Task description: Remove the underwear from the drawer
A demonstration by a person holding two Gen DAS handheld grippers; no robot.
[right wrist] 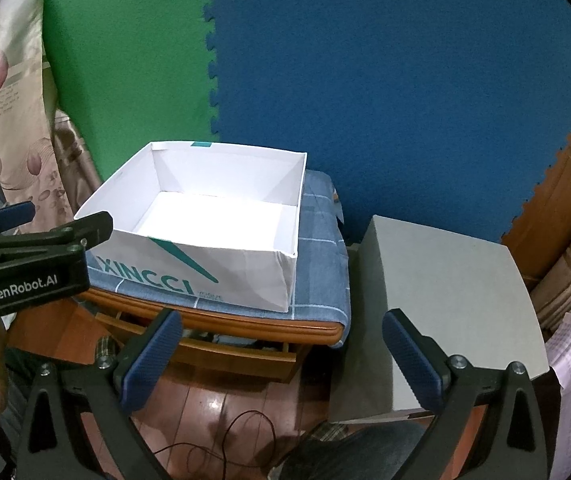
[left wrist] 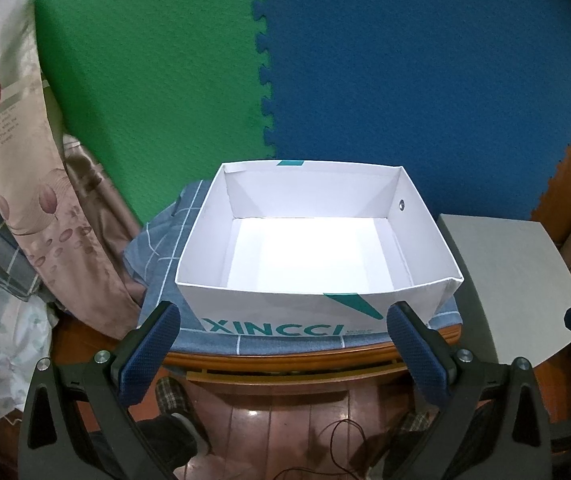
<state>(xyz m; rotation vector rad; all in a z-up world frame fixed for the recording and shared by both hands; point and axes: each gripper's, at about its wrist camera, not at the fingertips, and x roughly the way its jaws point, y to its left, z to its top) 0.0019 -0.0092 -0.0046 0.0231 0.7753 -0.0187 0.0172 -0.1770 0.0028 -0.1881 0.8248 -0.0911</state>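
A wooden cabinet holds a drawer [right wrist: 221, 354] that stands slightly open, with dark contents I cannot make out; in the left wrist view only its top front edge [left wrist: 285, 376] shows. No underwear is visible. An empty white XINCCI paper box [left wrist: 309, 248] sits on a blue checked cloth [left wrist: 157, 248] on the cabinet top; the box also shows in the right wrist view [right wrist: 213, 224]. My left gripper [left wrist: 283, 354] is open and empty, in front of the box. My right gripper [right wrist: 281, 360] is open and empty, in front of the cabinet's right corner. The left gripper also shows at the left of the right wrist view [right wrist: 49, 214].
A grey box [right wrist: 453, 304] stands right of the cabinet; it also shows in the left wrist view [left wrist: 513, 280]. Green and blue foam mats [left wrist: 245, 60] cover the wall. Patterned bedding [left wrist: 17, 184] hangs at left. A thin cable [right wrist: 225, 440] lies on the wooden floor.
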